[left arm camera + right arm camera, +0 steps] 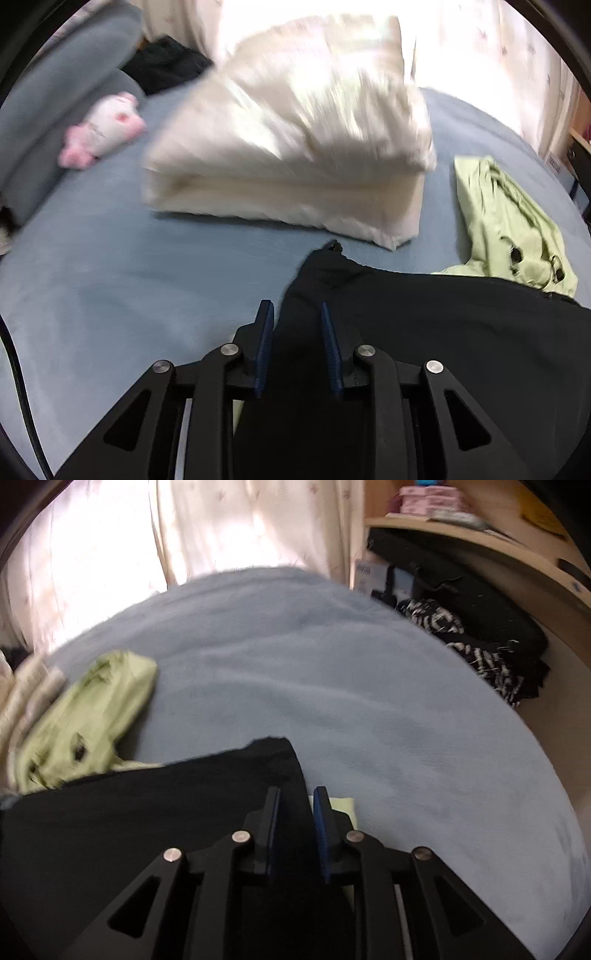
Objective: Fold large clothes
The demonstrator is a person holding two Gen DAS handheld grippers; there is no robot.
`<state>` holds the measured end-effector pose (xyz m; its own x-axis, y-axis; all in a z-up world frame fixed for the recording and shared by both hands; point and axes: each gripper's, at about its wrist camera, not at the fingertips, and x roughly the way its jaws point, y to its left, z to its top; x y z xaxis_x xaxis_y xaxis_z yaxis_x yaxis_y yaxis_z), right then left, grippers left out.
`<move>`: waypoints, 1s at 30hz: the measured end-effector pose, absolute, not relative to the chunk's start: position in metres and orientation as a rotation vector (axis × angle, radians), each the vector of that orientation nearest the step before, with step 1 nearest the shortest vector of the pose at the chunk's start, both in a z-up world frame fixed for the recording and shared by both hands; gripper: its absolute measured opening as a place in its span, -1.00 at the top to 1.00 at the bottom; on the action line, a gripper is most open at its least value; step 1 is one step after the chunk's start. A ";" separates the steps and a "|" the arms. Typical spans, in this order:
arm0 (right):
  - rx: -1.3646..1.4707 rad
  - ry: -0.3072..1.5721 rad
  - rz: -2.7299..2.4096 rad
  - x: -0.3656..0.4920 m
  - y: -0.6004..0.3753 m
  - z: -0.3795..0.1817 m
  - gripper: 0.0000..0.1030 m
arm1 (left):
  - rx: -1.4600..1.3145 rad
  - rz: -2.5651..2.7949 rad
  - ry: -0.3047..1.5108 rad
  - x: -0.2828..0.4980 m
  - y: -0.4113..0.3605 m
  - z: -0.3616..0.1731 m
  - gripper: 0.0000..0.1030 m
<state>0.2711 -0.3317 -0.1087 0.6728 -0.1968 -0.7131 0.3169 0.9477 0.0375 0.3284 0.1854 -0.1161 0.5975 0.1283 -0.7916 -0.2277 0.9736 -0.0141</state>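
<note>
A blue-grey bed (369, 686) fills both views, pale curtains (203, 528) behind it. A folded white duvet (288, 147) lies on it, a light green garment (509, 221) beside. The black garment (461, 332) stretches across the near bed; the left claw (297, 314) and right claw (297, 797), each narrowly parted, pinch its corners.
</note>
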 end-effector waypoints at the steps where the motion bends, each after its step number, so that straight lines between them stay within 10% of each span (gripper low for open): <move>1: 0.187 0.755 -0.245 0.256 -0.320 -0.100 0.62 | -0.134 0.199 0.888 0.317 0.187 -0.109 0.49; 14: 0.089 0.969 0.328 0.156 -0.124 -0.143 0.52 | -0.123 0.061 0.993 0.175 0.089 -0.145 0.50; 20: 0.149 0.966 0.084 0.137 -0.212 -0.151 0.59 | -0.159 0.128 0.996 0.162 0.145 -0.144 0.98; 30: 0.362 0.912 -0.169 0.111 -0.318 -0.154 0.81 | -0.150 0.192 0.980 0.160 0.165 -0.150 0.98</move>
